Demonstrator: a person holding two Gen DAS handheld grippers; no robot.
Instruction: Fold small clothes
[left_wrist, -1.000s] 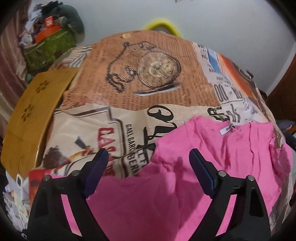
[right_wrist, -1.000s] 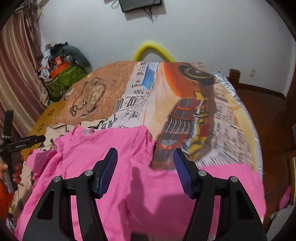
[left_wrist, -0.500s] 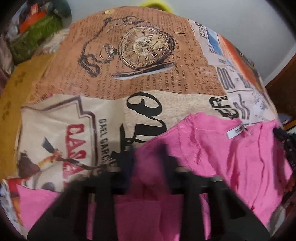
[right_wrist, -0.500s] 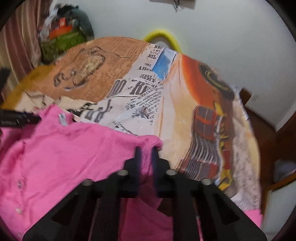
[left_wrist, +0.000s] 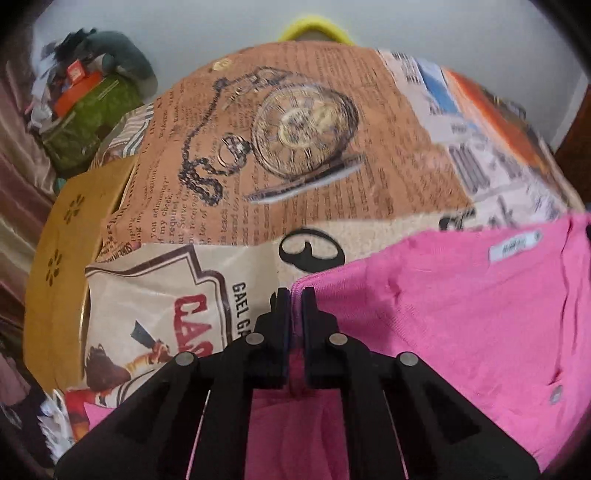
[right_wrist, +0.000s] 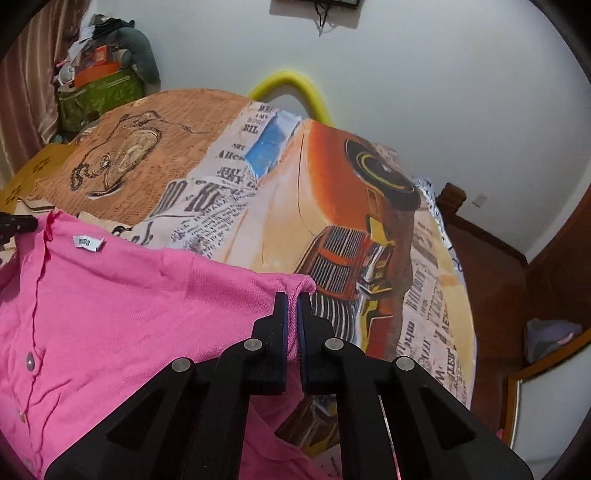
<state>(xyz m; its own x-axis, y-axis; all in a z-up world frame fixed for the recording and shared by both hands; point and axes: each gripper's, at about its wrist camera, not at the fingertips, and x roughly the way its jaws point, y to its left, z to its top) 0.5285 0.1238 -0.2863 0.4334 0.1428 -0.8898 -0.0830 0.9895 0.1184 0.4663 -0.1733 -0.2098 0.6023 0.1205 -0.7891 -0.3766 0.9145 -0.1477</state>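
A pink knit cardigan (left_wrist: 461, 314) with a white neck label (left_wrist: 515, 245) and small buttons lies over a printed bedspread (left_wrist: 295, 147). My left gripper (left_wrist: 294, 295) is shut on the cardigan's left shoulder corner and holds it up. My right gripper (right_wrist: 294, 301) is shut on the right shoulder corner of the cardigan (right_wrist: 129, 295). The fabric stretches between the two grippers. The label (right_wrist: 88, 243) also shows in the right wrist view. The tip of the left gripper shows at that view's left edge (right_wrist: 16, 223).
A yellow wooden board (left_wrist: 62, 266) borders the bed's left side. A green bag with clutter (left_wrist: 85, 122) stands at the far left corner. A yellow foam arch (right_wrist: 291, 90) sits at the bed's far end. Wooden furniture (right_wrist: 517, 277) stands at right.
Both grippers went from open above the cardigan to shut on its shoulder corners. The top edge of the cardigan has lifted off the bedspread and pulled taut.
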